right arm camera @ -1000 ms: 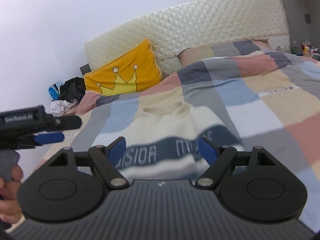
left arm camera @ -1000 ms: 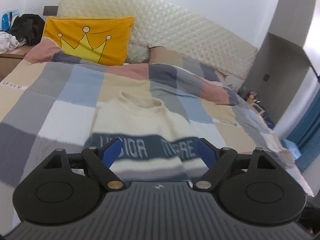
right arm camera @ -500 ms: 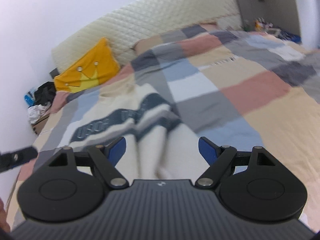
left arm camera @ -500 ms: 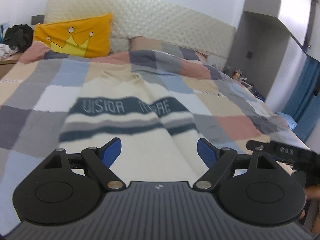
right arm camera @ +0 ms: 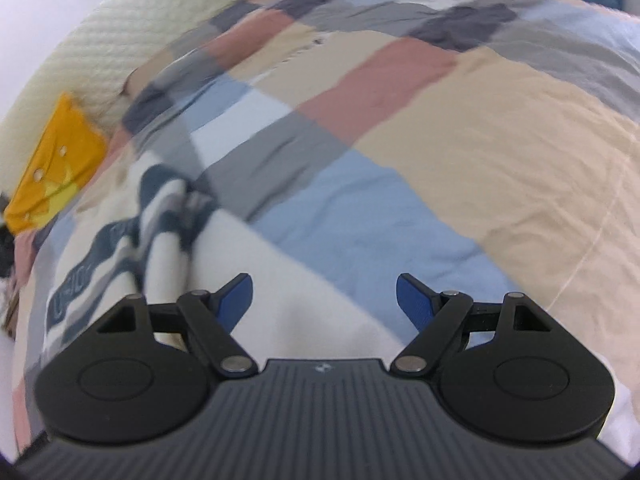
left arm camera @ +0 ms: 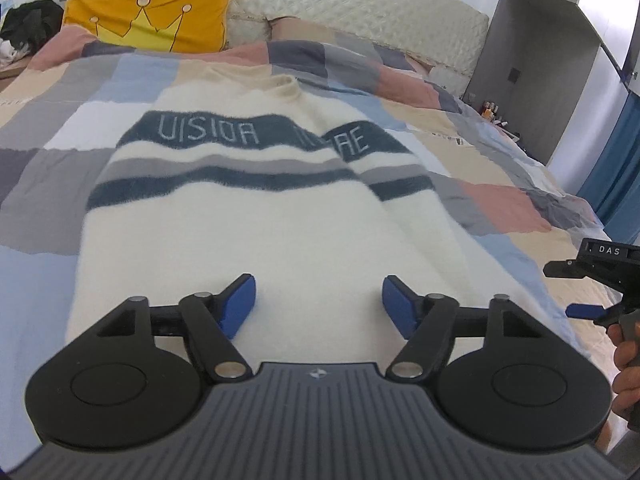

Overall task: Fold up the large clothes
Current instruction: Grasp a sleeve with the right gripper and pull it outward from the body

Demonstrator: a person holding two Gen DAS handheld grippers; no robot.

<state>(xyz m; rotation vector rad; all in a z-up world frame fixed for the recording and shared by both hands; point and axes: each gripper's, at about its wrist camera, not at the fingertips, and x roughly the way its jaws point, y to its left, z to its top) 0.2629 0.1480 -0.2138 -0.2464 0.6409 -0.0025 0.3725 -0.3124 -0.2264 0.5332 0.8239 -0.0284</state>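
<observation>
A cream sweater (left arm camera: 256, 216) with dark blue and grey stripes and lettering lies flat on the bed, collar toward the headboard. My left gripper (left arm camera: 318, 300) hovers low over its lower cream part, jaws closing but still wide apart, with only the sweater's flat surface under the gap and nothing pinched. My right gripper (right arm camera: 324, 300) stands open above the sweater's right edge (right arm camera: 304, 304), where cream fabric meets the blue patch of the quilt. The right gripper (left arm camera: 600, 280) also shows at the right edge of the left wrist view, held by a hand (left arm camera: 628, 376).
The bed carries a patchwork quilt (left arm camera: 48, 168) in grey, blue, beige and pink. A yellow crown pillow (left arm camera: 152, 20) leans on the quilted headboard (left arm camera: 360, 4). Dark clothes (left arm camera: 28, 20) lie at the far left. A grey cabinet (left arm camera: 532, 80) and blue curtain (left arm camera: 616, 168) stand to the right.
Both grippers have dropped toward the bed and closer to the sweater's lower half. The left jaws have narrowed a little. The right gripper has rolled and swung to the sweater's right edge.
</observation>
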